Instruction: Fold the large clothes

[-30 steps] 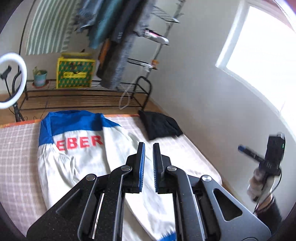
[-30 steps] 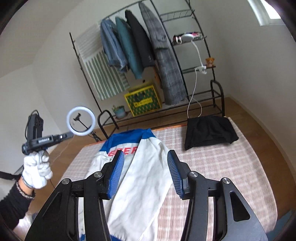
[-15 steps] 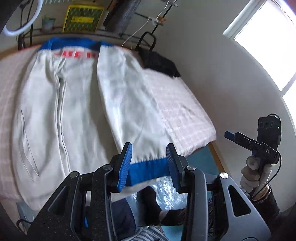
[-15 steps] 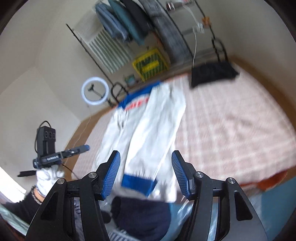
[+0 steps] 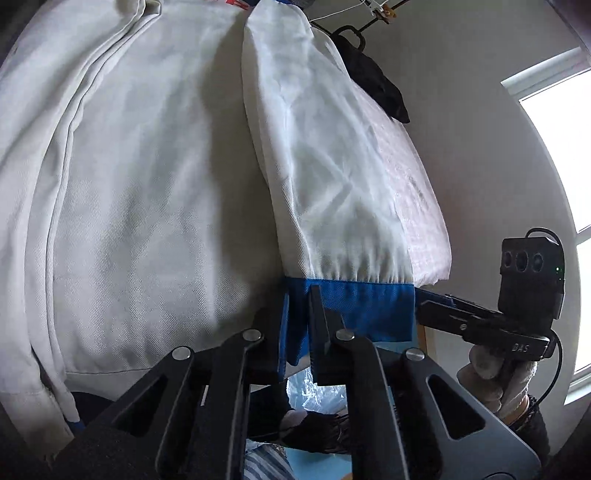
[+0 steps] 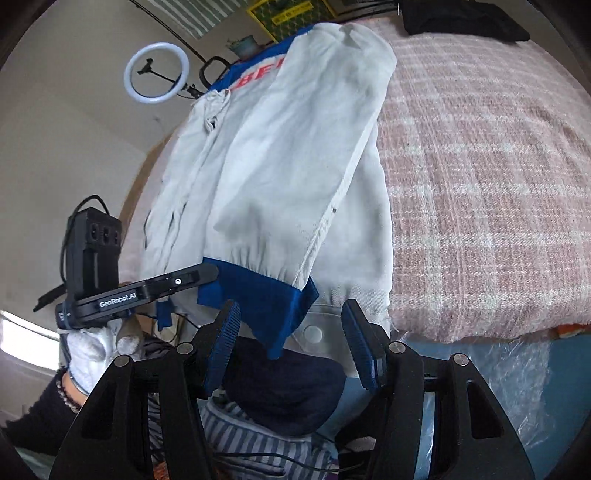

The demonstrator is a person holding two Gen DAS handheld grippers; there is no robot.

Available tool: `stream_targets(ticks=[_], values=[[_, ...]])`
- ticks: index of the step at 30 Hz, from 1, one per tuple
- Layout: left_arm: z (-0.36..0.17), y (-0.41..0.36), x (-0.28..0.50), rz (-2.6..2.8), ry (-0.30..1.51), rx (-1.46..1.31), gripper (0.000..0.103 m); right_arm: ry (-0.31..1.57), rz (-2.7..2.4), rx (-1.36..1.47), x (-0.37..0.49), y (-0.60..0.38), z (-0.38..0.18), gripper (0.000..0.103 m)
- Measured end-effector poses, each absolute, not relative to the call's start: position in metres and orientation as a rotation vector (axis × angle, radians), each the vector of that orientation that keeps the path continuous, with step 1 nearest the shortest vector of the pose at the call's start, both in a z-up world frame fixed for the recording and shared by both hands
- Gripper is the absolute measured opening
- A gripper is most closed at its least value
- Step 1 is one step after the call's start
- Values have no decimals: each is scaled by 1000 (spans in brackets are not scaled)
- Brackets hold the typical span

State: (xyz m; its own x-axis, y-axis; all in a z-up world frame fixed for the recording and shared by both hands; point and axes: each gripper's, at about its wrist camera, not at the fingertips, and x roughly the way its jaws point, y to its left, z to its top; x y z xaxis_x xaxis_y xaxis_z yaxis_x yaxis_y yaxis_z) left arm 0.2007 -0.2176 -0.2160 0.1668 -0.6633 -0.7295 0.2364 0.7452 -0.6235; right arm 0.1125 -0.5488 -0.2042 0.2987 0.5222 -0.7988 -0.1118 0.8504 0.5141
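Observation:
A white jacket [image 5: 147,177] with blue collar and red letters lies on the bed; it also shows in the right wrist view [image 6: 288,155]. One sleeve lies folded down its front, ending in a blue cuff [image 5: 354,310] at the near bed edge, which also shows in the right wrist view [image 6: 258,291]. My left gripper [image 5: 297,328] is shut on the cuff's left corner. It shows in the right wrist view [image 6: 207,275] from the side. My right gripper [image 6: 291,339] is open, its jaws on either side of the cuff's hanging corner. It shows in the left wrist view [image 5: 436,310], just right of the cuff.
The bed has a pink checked cover [image 6: 480,166]. A folded black garment [image 6: 461,16] lies at the far end. A ring light [image 6: 157,72] stands at the far left. A white wall [image 5: 480,129] and window run along the right. The person's legs [image 6: 277,413] are below the bed edge.
Both grippers have come down to the near bed edge. My left gripper has closed on the blue cuff. My right gripper stays open and now sits around the cuff's corner.

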Motion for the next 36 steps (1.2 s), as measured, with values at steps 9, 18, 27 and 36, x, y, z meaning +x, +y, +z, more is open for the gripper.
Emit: stream_targets(ticks=[9,18,27,36], values=[[-187,-227,174,-730,1211,-427,3,1094,505,477,94,-573,-170,2],[-220,-246,173,-704,1278,-387,3,1263,372,404,91,-581,-225,2],[-167,-248,123,-647,1001,-96,6,1041,365,492,58,-634,-181,7],[-142,-302,72,-668,742,96,15,727,245,557,12,-702,-128,48]])
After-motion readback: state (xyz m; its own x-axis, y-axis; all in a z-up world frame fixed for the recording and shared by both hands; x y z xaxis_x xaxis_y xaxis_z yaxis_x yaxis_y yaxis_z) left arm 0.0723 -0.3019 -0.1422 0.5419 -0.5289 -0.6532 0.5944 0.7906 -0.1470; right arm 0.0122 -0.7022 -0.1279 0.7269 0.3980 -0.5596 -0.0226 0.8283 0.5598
